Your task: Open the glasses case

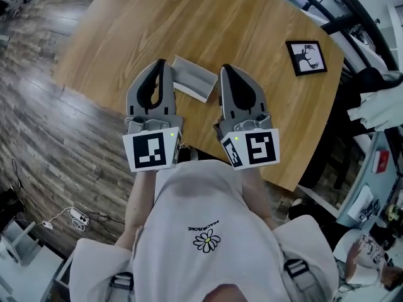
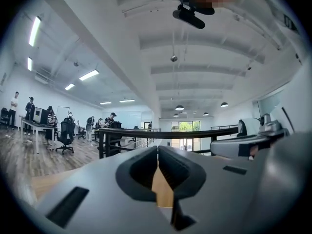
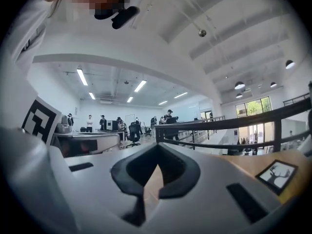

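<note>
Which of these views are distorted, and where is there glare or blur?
Head view: sharp, the table evenly lit, only mild bending. Left gripper view: strong fisheye, black corners, the ceiling lamp glares. Right gripper view: same fisheye, the railing bows, mosaic patch at top.

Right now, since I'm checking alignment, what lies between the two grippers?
In the head view, the grey glasses case lies on the wooden table between the left gripper and the right gripper, both shut, holding nothing.
</note>
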Available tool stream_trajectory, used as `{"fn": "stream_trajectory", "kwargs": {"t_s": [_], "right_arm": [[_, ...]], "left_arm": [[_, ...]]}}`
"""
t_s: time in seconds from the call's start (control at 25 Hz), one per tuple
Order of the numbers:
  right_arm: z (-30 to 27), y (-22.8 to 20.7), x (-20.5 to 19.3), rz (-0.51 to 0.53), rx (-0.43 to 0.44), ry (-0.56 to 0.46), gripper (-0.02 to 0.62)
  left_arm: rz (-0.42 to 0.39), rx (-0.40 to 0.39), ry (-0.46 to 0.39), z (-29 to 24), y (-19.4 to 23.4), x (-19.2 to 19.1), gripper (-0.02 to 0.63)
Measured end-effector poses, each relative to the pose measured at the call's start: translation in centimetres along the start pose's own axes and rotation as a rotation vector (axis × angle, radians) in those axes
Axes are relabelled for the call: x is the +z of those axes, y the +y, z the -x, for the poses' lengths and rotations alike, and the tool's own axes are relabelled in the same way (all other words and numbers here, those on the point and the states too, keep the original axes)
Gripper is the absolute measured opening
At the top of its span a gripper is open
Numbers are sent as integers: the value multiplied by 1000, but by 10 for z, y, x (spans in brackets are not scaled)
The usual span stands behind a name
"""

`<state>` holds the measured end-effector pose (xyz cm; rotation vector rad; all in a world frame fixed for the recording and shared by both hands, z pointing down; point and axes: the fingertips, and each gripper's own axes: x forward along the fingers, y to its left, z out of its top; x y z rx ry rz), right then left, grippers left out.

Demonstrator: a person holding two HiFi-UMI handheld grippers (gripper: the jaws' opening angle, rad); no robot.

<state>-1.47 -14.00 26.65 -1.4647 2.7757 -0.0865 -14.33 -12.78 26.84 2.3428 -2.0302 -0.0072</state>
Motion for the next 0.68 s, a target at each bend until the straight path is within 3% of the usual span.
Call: {"fn": "stream_trajectory", "kwargs": {"t_s": [0.68], "right_arm": [[3, 14, 2, 91, 21, 6, 6]], "left_arm": [[26, 35, -29, 14, 12, 10, 21]]}}
